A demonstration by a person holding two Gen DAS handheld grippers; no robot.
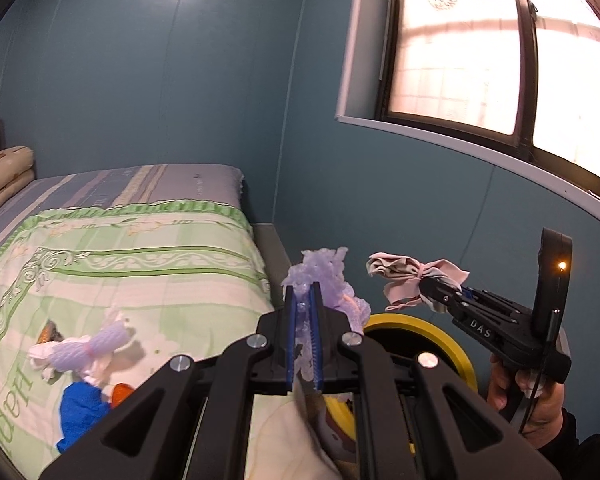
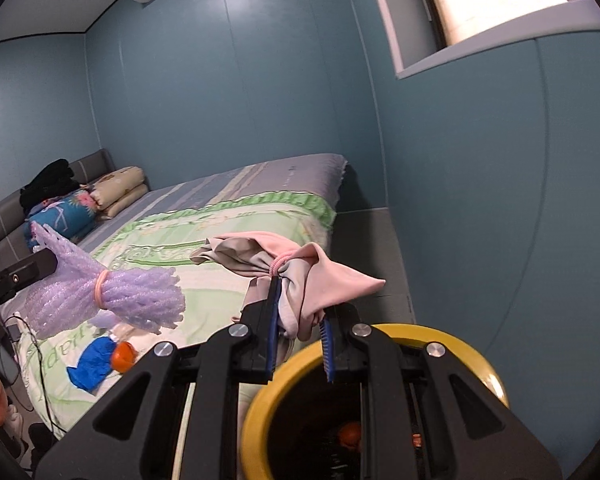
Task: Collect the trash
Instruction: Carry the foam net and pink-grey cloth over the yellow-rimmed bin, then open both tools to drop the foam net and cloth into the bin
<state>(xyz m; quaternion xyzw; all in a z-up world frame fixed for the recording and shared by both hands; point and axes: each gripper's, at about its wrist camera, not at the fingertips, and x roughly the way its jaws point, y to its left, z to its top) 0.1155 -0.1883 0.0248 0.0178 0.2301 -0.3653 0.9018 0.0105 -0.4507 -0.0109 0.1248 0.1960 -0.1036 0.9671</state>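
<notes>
1. My left tongs [image 1: 305,308] were pinching a purple foam net [image 1: 328,280], bunched with a pink band.
2. My right tongs [image 2: 300,312] were pinching a knotted pink cloth bundle [image 2: 260,256], its loose corners hanging past the tips.
3. Both bundles were held up in the air near the yellow-rimmed bin [image 2: 380,336], which stood beside the bed [image 2: 228,224], just under the right tongs.
4. More trash lay on the bed: another foam net [image 1: 100,344], a blue rag [image 2: 94,362] and something orange [image 2: 123,356].
5. I judged the risks this way: the cloth's tail could snag on the fingers at release, and the springy foam could bounce off the rim onto the floor.
</notes>
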